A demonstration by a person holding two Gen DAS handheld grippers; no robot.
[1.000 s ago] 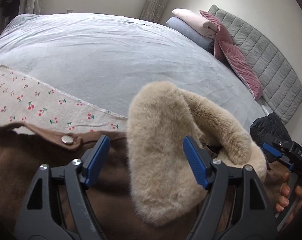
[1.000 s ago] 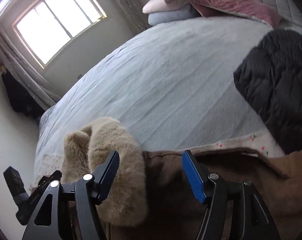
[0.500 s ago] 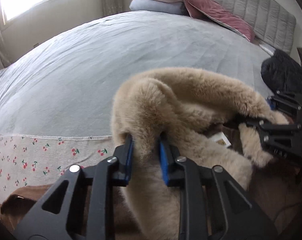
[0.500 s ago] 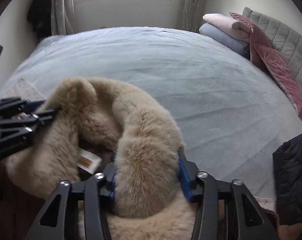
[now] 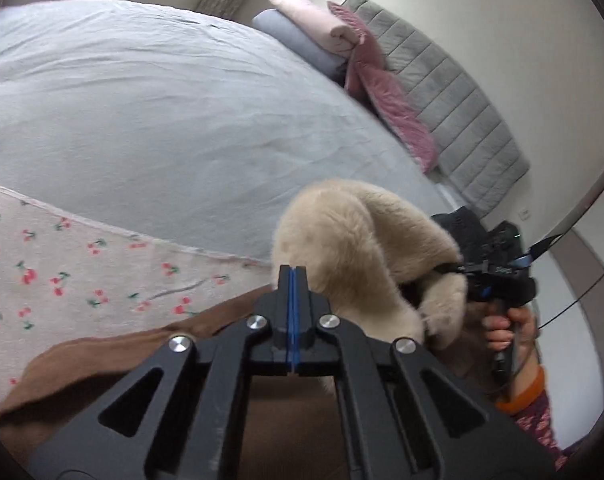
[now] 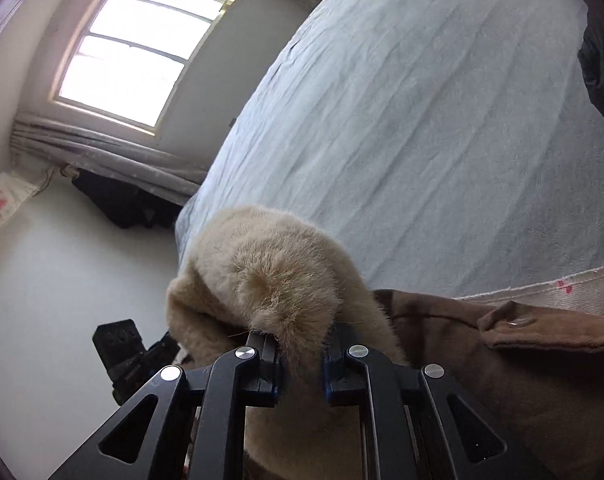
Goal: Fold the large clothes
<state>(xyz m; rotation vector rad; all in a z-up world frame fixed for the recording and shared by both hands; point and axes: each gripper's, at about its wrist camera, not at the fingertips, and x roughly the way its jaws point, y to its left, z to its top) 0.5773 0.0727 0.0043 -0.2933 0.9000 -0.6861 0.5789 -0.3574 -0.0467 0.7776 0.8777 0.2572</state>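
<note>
The brown coat [image 5: 114,356] lies at the near edge of the bed [image 5: 142,100], over a cherry-print cloth [image 5: 62,264], and its beige fur collar [image 5: 341,248] stands lifted in a hump above it. In the left wrist view the left gripper [image 5: 293,280] has its fingers pressed flat together, blue pads meeting with nothing seen between them; the collar rises just beside them, at about 2 o'clock. Further toward 3 o'clock the right gripper [image 5: 477,276], gripped by a person's hand [image 5: 509,328], bites into the far end of the collar. In the right wrist view the right gripper [image 6: 300,346] has its fingers narrow and closing, with a thick fold of the fur collar [image 6: 270,272] pinched between them. A black quilted garment [image 6: 601,60] lies at 2 o'clock on the bed, and pillows [image 5: 313,28] sit stacked by the grey headboard [image 5: 461,108].
</note>
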